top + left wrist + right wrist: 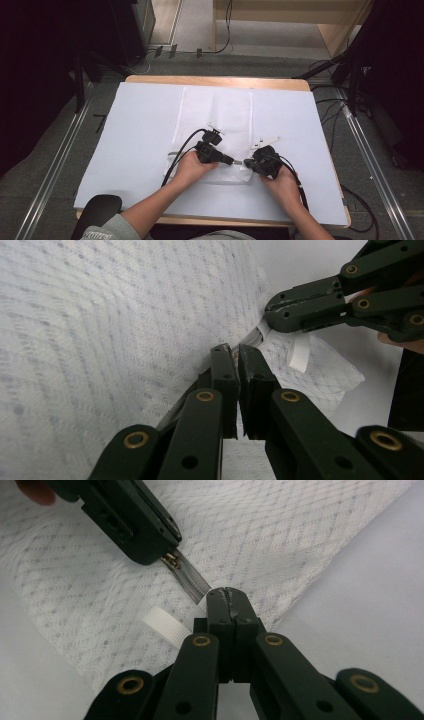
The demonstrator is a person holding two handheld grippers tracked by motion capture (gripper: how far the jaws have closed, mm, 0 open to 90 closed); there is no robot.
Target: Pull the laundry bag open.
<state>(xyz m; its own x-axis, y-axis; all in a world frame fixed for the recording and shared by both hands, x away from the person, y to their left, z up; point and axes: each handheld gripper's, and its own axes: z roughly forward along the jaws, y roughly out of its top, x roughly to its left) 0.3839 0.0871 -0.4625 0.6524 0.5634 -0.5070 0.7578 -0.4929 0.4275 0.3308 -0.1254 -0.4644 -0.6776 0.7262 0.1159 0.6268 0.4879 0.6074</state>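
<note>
A white mesh bag (216, 114) lies flat in the middle of the table, its zipper edge nearest the person. My left gripper (233, 161) points right along that edge and is shut on the brass zipper slider (171, 560). In the left gripper view its own jaws (235, 354) are pressed together on the zipper line. My right gripper (246, 163) faces it from the right, tips almost touching, and is shut on the end of the grey zipper tape (192, 582). The right gripper's jaws (227, 596) show no gap. A white ribbed fabric loop (165, 624) hangs from the bag beside them.
A pale sheet (140, 135) covers the wooden table (215, 80). Cables trail from both grippers toward the person. A black chair arm (97, 210) sits at the front left, and cables and dark stands line the floor on the right.
</note>
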